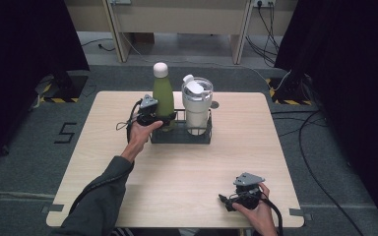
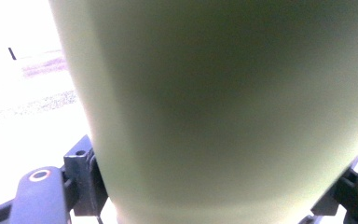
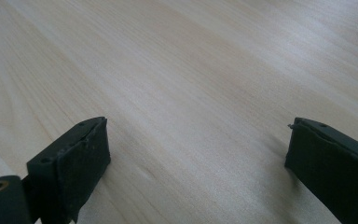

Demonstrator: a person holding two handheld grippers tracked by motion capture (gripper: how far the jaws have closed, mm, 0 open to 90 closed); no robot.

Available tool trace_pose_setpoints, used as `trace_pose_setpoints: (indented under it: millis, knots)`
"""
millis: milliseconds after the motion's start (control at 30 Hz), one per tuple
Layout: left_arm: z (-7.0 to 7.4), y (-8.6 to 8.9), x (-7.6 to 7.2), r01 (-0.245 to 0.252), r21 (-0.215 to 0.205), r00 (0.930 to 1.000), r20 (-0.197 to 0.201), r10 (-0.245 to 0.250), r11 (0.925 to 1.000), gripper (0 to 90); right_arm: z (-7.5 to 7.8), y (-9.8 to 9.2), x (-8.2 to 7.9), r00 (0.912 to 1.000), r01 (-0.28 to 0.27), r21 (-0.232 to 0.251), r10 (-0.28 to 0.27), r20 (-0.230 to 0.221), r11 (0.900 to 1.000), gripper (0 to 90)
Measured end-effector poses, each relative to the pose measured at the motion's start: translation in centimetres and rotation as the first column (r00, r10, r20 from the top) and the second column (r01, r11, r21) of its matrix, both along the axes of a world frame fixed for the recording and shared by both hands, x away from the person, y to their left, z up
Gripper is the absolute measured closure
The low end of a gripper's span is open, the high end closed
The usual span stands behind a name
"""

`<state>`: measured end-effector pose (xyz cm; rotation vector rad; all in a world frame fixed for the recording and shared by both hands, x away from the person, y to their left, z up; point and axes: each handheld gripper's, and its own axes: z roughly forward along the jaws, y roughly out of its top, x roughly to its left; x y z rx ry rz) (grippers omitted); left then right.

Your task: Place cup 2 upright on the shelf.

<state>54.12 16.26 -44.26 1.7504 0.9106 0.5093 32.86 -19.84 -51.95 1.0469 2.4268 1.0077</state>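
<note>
**Two hand-held grippers, one on the green bottle**

Two hand-held grippers work this table [image 1: 187,167], and the near one is idle. The right hand-held gripper [image 1: 228,202] rests close to the table's near right edge, held by the right hand [image 1: 256,212], which is cut off by the bottom of the high view. Its jaws stand wide apart with nothing between them; the right gripper view shows bare wood grain in the gap. A broad stretch of open table lies between it and the things at the far side.

Farther off, the left hand [image 1: 140,132] reaches in, its grey sleeve [image 1: 96,199] running to the frame's bottom. The left hand-held gripper [image 1: 163,118] is closed around the lower body of the bottle [image 1: 163,96], which stands upright in the left half of a dark rack [image 1: 179,136]. In the left gripper view the bottle [image 2: 223,107] is a blurred green mass; both jaws sit at its sides, mostly hidden behind it, and the background is washed out white.

A white tumbler [image 1: 197,103] with a lid stands in the rack's right half, just beside the bottle. The rack hides the bases of both. The rack sits near the table's far edge, with free table to its left and right.
</note>
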Motion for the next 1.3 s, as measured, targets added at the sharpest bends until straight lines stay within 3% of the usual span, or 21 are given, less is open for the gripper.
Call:
trace_pose_setpoints:
  millis: [533, 733, 967, 1300]
  knots:
    - [-1.0, 0.1, -0.6, -0.001, 0.032, 0.9996, 0.029, 0.0, 0.9995, 20.0, 0.0, 0.0, 0.0, 1.0, -0.003, -0.002, 0.003, 0.002, 1.0, 6.2]
    - [-1.2, 0.1, -0.7, -0.003, 0.017, 0.9992, 0.04, 0.002, 0.9998, 19.5, 0.0, 0.1, 0.0, 1.0, 0.002, 0.0, -0.002, -0.003, 1.0, 6.2]
    - [-1.2, 0.4, -0.9, -0.008, -0.029, 0.9999, 0.009, 0.008, 0.9995, 14.7, 0.0, 0.1, 0.0, 1.0, 0.001, -0.001, -0.001, -0.003, 1.0, 6.1]
    - [-0.5, 0.6, -1.4, -0.039, -0.037, 0.9991, 0.015, 0.039, 0.9985, 14.7, 0.0, 0.1, 0.0, 1.0, 0.001, -0.002, -0.001, -0.003, 1.0, 6.0]
